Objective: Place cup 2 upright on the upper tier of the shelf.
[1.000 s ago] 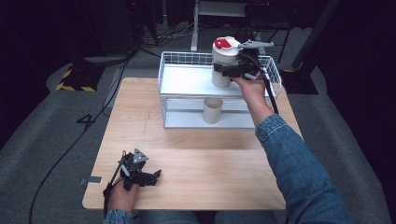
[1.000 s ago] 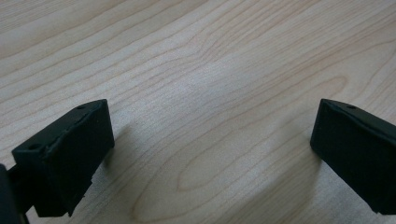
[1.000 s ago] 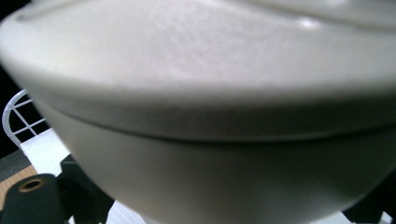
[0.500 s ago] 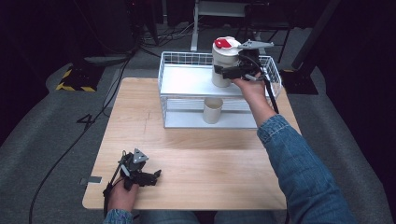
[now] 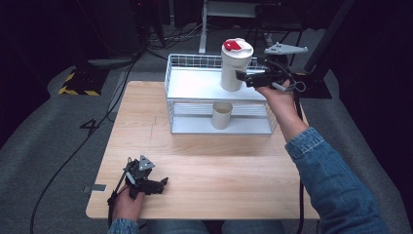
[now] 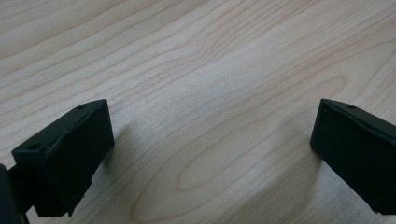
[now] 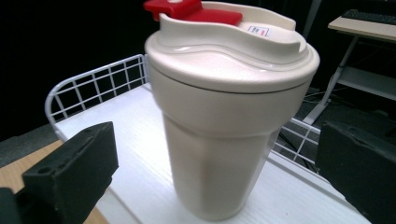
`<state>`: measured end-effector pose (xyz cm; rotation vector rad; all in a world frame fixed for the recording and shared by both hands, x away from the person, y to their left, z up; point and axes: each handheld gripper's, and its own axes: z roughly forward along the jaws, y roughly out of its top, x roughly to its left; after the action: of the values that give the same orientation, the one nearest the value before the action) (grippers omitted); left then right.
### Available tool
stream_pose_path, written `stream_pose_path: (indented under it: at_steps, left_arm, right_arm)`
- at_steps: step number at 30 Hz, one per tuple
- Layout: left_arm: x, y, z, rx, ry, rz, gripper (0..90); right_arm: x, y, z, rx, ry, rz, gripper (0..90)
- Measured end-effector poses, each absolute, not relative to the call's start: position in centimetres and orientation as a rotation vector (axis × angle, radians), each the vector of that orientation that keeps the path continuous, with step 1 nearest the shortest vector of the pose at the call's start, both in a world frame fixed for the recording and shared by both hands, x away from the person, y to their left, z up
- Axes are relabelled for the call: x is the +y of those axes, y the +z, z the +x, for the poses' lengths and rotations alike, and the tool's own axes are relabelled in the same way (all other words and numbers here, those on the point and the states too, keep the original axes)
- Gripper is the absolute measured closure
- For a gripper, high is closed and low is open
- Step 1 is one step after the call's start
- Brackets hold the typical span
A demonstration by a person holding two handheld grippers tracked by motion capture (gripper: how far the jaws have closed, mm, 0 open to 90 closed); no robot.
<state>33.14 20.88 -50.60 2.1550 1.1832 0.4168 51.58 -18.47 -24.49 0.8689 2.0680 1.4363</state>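
A cream tumbler with a red-tabbed lid stands upright on the white top shelf of a wire rack. My right gripper is level with its lower half, open. In the right gripper view the tumbler stands between the two black jaws, with a gap on each side. My left gripper rests low over the wooden table near its front left corner. It is open, and in the left gripper view my left gripper has only bare wood between its jaws.
A smaller lidless cream cup stands on the rack's lower shelf, under the tumbler. The rack sits at the table's far edge, with a low wire rim round the top shelf. Cables and a desk frame lie on the dark floor beyond.
My right gripper has eased back slightly from the tumbler, which stays upright on the shelf. The left hand has not moved.
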Motion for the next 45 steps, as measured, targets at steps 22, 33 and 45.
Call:
stream_pose_path:
  at_steps: [22,33,45]
  left_arm:
    - [20.9,-50.6,33.1,1.183,0.417,2.156,0.1]
    - [20.9,-50.6,33.3,1.175,0.415,2.159,0.2]
    - [20.9,-50.6,33.4,1.176,0.412,2.157,0.1]
  right_arm:
    - [-25.8,-26.1,44.5,2.130,1.434,0.841,3.1]
    - [-29.0,-29.0,41.9,2.150,1.370,0.892,5.8]
    - [-31.5,-34.1,39.5,2.188,1.277,0.991,12.5]
